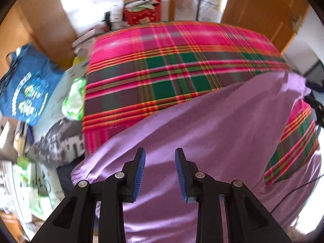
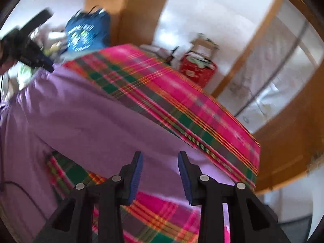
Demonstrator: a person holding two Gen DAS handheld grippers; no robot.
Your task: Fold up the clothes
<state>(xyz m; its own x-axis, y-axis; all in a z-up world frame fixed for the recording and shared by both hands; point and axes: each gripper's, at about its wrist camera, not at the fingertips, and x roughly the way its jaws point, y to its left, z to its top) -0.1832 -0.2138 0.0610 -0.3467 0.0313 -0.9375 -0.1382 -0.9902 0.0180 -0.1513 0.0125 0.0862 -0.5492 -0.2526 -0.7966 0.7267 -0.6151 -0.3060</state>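
Observation:
A lilac garment (image 1: 202,125) lies spread on a pink, green and orange plaid cloth (image 1: 172,60) that covers the table. My left gripper (image 1: 160,154) is open and empty, just above the garment's near part. My right gripper (image 2: 160,156) is open and empty, over the garment's (image 2: 81,111) near edge, with plaid cloth (image 2: 182,101) showing below and beyond it. The left gripper also shows in the right wrist view (image 2: 30,50) at the far left, near the garment's other end. Both views are blurred by motion.
A blue bag (image 1: 26,85) and green and white clutter lie left of the table. A red box (image 1: 143,12) stuffed with papers stands behind the table. Wooden doors (image 1: 263,10) and white walls stand behind. A black cable (image 2: 24,192) trails at the left.

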